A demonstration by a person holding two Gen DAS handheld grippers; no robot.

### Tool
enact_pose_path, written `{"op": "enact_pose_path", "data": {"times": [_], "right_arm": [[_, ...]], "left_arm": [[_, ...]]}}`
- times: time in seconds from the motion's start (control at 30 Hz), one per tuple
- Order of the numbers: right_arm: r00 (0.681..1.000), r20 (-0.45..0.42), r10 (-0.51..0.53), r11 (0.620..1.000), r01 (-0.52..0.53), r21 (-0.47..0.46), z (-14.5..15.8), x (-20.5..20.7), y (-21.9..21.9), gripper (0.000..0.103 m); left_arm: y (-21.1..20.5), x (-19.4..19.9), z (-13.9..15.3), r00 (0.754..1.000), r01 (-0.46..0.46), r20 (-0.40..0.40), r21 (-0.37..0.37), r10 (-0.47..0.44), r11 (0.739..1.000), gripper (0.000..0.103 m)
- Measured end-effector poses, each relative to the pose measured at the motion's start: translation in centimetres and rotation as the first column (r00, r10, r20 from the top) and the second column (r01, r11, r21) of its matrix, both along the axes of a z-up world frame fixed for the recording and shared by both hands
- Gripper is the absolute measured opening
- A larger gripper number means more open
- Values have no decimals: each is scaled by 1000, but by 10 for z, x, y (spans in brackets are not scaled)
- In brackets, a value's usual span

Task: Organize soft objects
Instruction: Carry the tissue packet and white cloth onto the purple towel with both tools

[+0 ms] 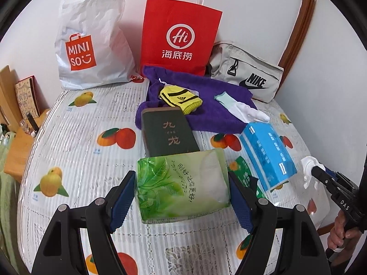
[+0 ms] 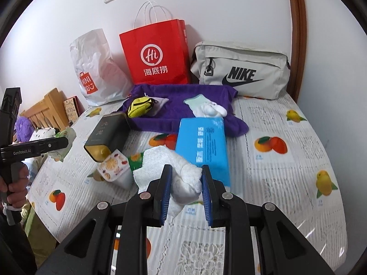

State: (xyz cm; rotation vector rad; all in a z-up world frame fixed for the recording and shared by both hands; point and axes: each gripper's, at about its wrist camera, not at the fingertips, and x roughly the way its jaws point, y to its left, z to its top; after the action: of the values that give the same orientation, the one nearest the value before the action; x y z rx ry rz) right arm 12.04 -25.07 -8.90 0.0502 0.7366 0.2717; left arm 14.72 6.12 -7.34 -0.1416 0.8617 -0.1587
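My left gripper (image 1: pixel 182 198) is shut on a green tissue pack (image 1: pixel 181 183) and holds it above the table. My right gripper (image 2: pixel 187 194) is shut on a white towel (image 2: pixel 174 171); it also shows in the left wrist view (image 1: pixel 308 167). A blue tissue pack (image 2: pixel 201 143) lies just beyond the towel. Behind it a purple towel (image 2: pixel 179 112) is spread out, with a yellow sock (image 2: pixel 138 106) and a white glove (image 2: pixel 206 105) on it.
A dark green box (image 1: pixel 168 134) lies mid-table. A small fruit-print packet (image 2: pixel 114 165) lies left of the towel. A white Miniso bag (image 1: pixel 89 43), a red paper bag (image 1: pixel 181 34) and a grey Nike pouch (image 1: pixel 247 73) stand along the wall. A wooden shelf (image 1: pixel 13 151) is left of the table.
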Motion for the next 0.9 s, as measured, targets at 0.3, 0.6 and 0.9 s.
{"op": "enact_pose_path", "data": {"times": [0.3, 0.6, 0.9], "right_arm": [[1000, -3, 2, 1000, -2, 6, 1, 22, -1, 25], [1000, 19, 8, 1000, -8, 10, 8, 48, 0, 25], [998, 59, 32, 999, -32, -6, 22, 91, 10, 25]], "left_arm": [[-12, 24, 1, 1000, 17, -16, -10, -17, 1000, 75], [-20, 52, 13, 999, 37, 0, -3, -37, 999, 75], [-30, 85, 21, 999, 48, 13, 11, -48, 999, 76]]}}
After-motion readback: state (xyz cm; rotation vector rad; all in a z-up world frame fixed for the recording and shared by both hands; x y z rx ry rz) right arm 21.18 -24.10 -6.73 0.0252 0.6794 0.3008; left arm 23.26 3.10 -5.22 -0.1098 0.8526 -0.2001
